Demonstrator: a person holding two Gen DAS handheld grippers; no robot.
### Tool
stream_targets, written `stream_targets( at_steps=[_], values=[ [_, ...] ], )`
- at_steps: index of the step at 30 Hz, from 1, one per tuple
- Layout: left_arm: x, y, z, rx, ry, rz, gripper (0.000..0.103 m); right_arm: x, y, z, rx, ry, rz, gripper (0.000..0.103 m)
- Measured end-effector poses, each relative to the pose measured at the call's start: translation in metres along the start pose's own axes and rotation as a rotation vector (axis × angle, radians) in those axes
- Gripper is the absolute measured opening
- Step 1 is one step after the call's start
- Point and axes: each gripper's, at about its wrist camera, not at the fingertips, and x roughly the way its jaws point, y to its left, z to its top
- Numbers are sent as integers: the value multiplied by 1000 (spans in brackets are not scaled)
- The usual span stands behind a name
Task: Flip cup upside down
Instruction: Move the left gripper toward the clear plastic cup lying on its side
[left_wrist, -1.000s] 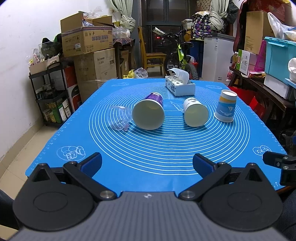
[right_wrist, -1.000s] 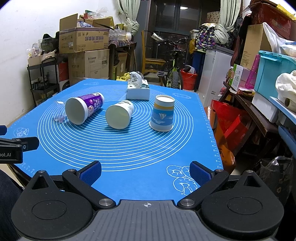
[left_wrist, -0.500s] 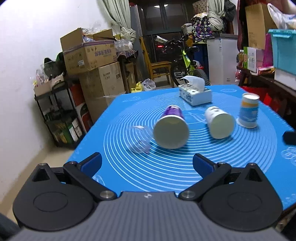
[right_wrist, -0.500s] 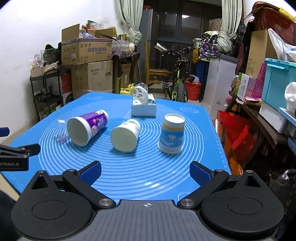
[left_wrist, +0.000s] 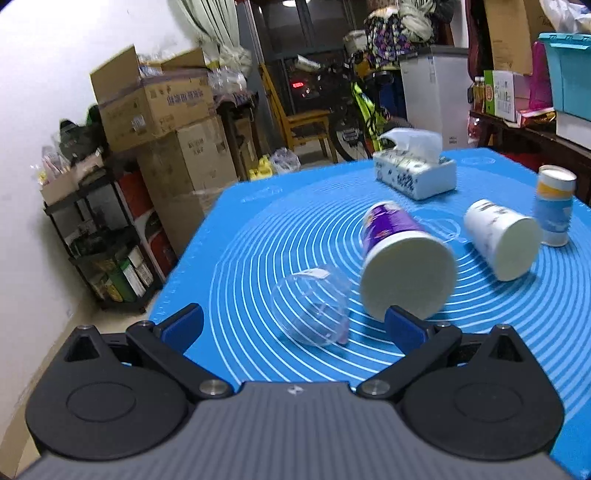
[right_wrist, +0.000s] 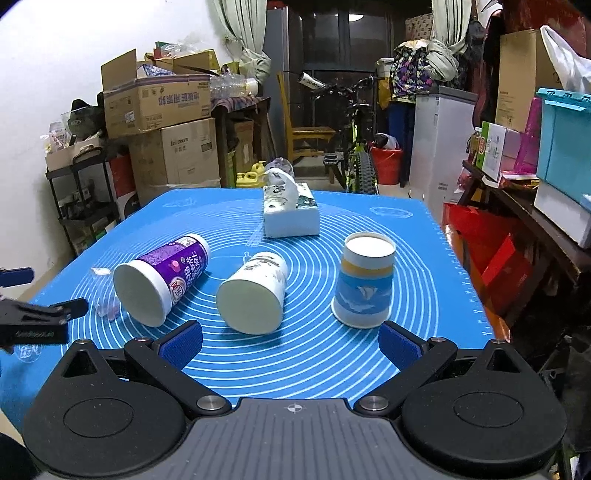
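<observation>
A clear plastic cup (left_wrist: 314, 306) lies on its side on the blue mat (left_wrist: 258, 229), just ahead of my open left gripper (left_wrist: 295, 328), between its fingertips. A purple cup (left_wrist: 402, 258) and a white cup (left_wrist: 502, 240) lie on their sides to its right. A blue and yellow paper cup (left_wrist: 554, 206) stands upside down at the far right. In the right wrist view my open right gripper (right_wrist: 291, 341) hovers near the front edge, facing the white cup (right_wrist: 255, 291), with the purple cup (right_wrist: 162, 280) to the left and the blue and yellow cup (right_wrist: 365, 284) to the right. The left gripper (right_wrist: 37, 317) shows at the left edge.
A tissue box (right_wrist: 291, 214) stands at the back of the mat. Stacked cardboard boxes (right_wrist: 166, 122) and a black shelf (left_wrist: 103, 236) stand left of the table. A bicycle (right_wrist: 354, 140) and a chair are behind it. Shelves with bins (right_wrist: 561, 147) line the right side.
My left gripper has moved forward and left, up to the clear cup. My right gripper has moved forward toward the cups. The cups have not moved.
</observation>
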Motion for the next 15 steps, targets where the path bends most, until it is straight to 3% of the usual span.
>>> stream_targets(
  at_steps=[8,12,15],
  values=[
    [47,20,2,-8,68,-101,103,22,2,-4,15,36,-25,101],
    [55,24,0,-9,61,-136,101,29,-2,-6,40,45,-38,101],
    [58,26,1,-9,59,-158,87,30,-4,-6,58,37,-45,101]
  ],
)
